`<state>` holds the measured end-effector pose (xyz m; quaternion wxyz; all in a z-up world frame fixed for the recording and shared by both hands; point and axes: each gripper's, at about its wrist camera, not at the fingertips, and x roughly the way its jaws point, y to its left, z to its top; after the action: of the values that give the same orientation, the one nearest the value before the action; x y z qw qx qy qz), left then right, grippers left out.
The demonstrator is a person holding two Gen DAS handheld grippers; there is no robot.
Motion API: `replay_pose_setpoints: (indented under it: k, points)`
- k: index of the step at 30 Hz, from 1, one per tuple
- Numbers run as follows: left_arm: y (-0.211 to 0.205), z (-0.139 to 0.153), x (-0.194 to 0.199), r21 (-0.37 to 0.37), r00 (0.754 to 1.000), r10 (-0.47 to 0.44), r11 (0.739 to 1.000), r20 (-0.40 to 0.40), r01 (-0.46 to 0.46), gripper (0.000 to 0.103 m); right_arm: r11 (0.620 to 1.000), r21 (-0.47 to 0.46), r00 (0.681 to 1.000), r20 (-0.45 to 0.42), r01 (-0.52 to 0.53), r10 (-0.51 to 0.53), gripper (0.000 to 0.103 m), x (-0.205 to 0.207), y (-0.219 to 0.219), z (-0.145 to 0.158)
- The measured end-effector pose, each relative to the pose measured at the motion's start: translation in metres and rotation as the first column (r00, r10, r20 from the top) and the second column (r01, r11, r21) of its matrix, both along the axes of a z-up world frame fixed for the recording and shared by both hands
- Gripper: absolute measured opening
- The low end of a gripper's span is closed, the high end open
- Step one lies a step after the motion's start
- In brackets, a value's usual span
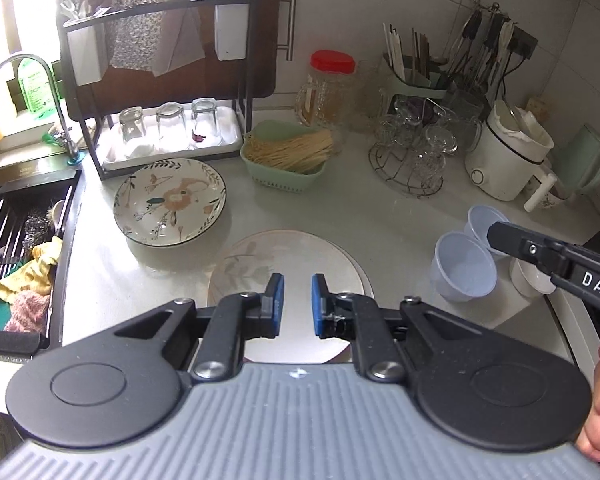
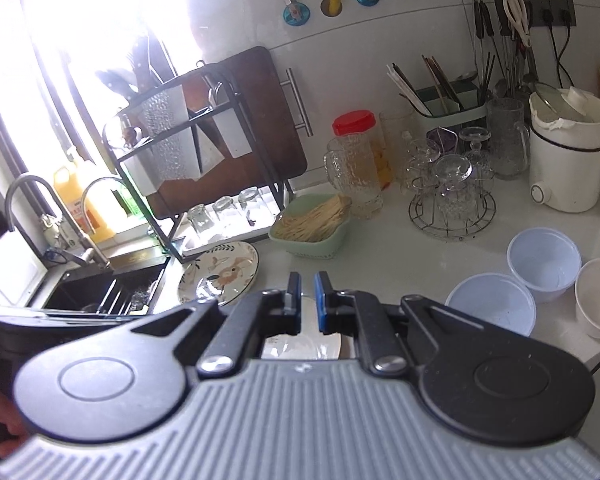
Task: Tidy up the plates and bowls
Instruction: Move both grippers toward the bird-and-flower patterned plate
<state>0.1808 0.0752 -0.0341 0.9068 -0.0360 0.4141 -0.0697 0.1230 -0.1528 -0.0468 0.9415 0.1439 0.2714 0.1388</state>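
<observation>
A floral plate (image 1: 170, 202) lies on the counter in front of the rack; it also shows in the right wrist view (image 2: 220, 272). A second pale floral plate (image 1: 288, 256) lies just under my left gripper (image 1: 298, 280), which is open with a small gap and empty. Two pale blue bowls (image 1: 464, 266) (image 1: 482, 222) and a white bowl (image 1: 530, 280) stand at the right; in the right wrist view they are the near blue bowl (image 2: 492, 306), far blue bowl (image 2: 544, 262) and white bowl (image 2: 598, 300). My right gripper (image 2: 308, 280) is slightly open and empty, above the pale plate (image 2: 300, 346).
A dish rack with upturned glasses (image 1: 172, 132) stands at the back left by the sink (image 1: 24, 240). A green basket of noodles (image 1: 288, 154), a wire stand of glasses (image 1: 414, 156), a red-lidded jar (image 1: 332, 88) and a white cooker (image 1: 508, 152) line the back.
</observation>
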Motion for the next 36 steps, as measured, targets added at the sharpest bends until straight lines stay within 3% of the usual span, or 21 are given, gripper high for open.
replay_pose_setpoints:
  k: [6,8,15,21,36]
  points:
    - [-0.006,-0.002,-0.016,-0.013,0.998,0.063,0.998,0.008,-0.063,0.016,0.999,-0.014,0.999,-0.005,-0.051,0.051,0.011,-0.009,-0.014,-0.008]
    - [-0.009,-0.004,-0.021,-0.018,0.997,0.082,0.996,0.001,-0.082,0.024,0.998,-0.014,0.998,-0.017,-0.060,0.060,0.011,-0.010,-0.019,-0.011]
    - [-0.016,-0.003,-0.034,-0.001,0.992,0.128,0.992,-0.004,-0.128,0.034,0.992,-0.038,0.993,-0.012,-0.122,0.121,0.011,-0.017,-0.026,-0.012]
    - [-0.013,0.001,-0.042,0.008,0.985,0.171,0.985,0.001,-0.171,0.053,0.986,-0.052,0.988,-0.003,-0.157,0.157,0.011,-0.021,-0.030,-0.011]
    - [0.010,0.000,-0.034,-0.013,0.974,0.225,0.974,-0.014,-0.225,0.053,0.976,-0.061,0.978,-0.027,-0.209,0.207,0.011,-0.012,-0.016,-0.008]
